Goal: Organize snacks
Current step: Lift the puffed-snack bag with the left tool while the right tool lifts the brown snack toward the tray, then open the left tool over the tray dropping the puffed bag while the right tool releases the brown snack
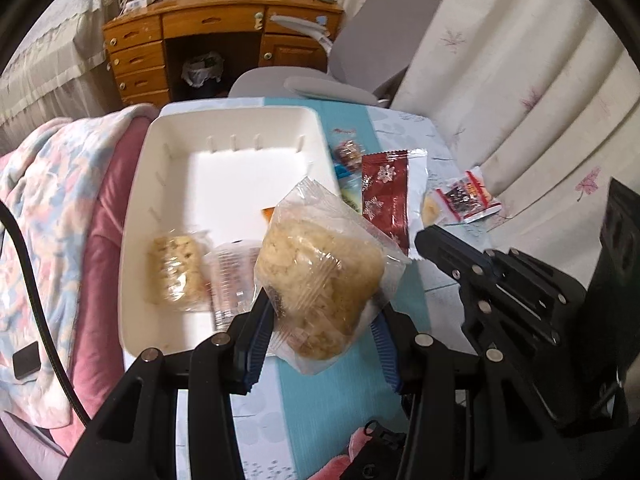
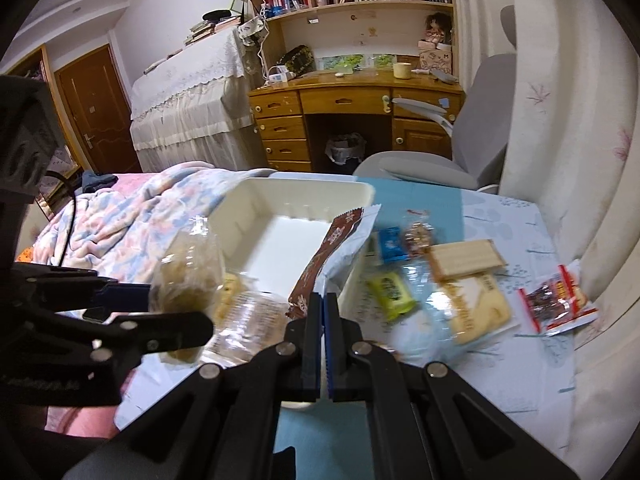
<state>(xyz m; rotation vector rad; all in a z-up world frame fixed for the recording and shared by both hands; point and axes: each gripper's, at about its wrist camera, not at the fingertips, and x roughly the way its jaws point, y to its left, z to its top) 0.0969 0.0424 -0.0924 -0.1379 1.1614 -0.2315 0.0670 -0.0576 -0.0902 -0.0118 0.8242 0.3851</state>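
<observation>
My left gripper (image 1: pixel 320 336) is shut on a clear-wrapped beige cake (image 1: pixel 320 272) and holds it over the near right corner of the white bin (image 1: pixel 136 220). A second wrapped cake (image 1: pixel 176 276) and a clear printed packet (image 1: pixel 232 276) lie inside the bin. My right gripper (image 2: pixel 322 300) is shut on the lower end of a red snowflake packet (image 2: pixel 320 260), which sticks up beside the bin's right wall (image 2: pixel 352 280). In the right wrist view the left gripper (image 2: pixel 176 308) carries the cake (image 2: pixel 188 276) at the left.
Loose snacks lie on the blue-and-white tablecloth right of the bin: a blue packet (image 2: pixel 388 244), a yellow-green packet (image 2: pixel 392 290), a wafer pack (image 2: pixel 466 258), a cream packet (image 2: pixel 476 304), a red-and-white packet (image 2: pixel 554 300). Bedding (image 1: pixel 60 200) lies left; a grey chair (image 1: pixel 360 52) stands behind.
</observation>
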